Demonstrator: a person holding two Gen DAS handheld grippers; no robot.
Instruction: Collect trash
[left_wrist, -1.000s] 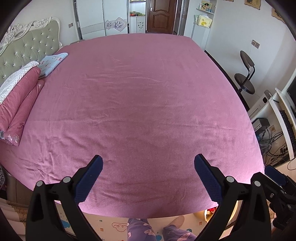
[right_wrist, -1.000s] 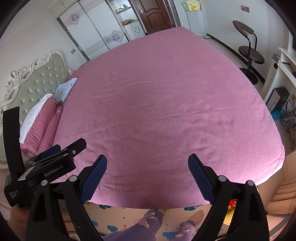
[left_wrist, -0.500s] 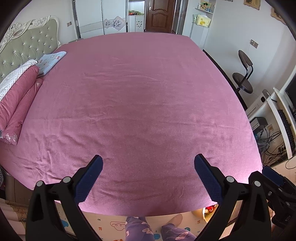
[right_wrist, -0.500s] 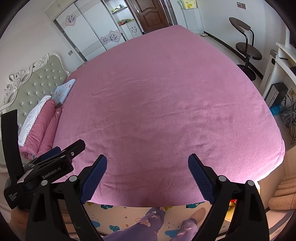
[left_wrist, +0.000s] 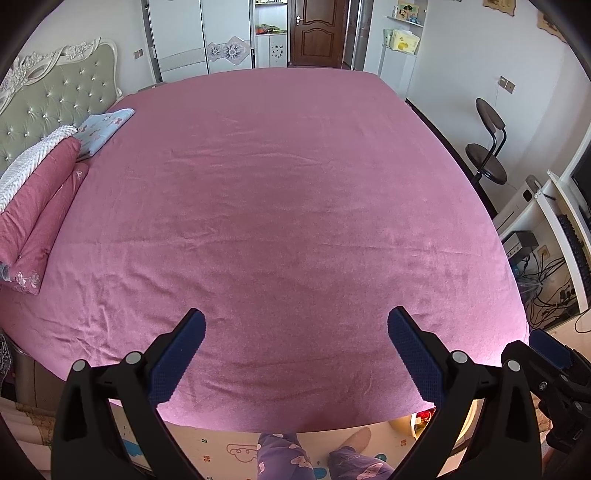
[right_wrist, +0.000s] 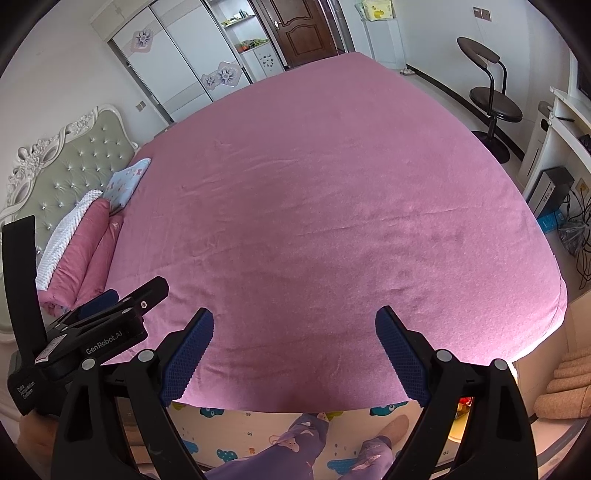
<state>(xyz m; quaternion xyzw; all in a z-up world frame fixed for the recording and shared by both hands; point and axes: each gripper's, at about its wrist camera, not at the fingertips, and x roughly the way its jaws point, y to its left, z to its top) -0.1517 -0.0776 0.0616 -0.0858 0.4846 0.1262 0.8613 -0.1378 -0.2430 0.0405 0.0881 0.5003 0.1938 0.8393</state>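
Seemingly bare of any trash, a wide bed with a pink cover fills both views. At the bottom of the left wrist view, the left hand-held gripper has its 2 blue pads spread wide apart, holding nothing. At the bottom of the right wrist view, the right hand-held gripper is likewise spread and empty. Pink pillows lie at the left edge by a grey tufted headboard. A black stool stands at upper right. Purple trouser legs show at the bottom.

Both views high above bed
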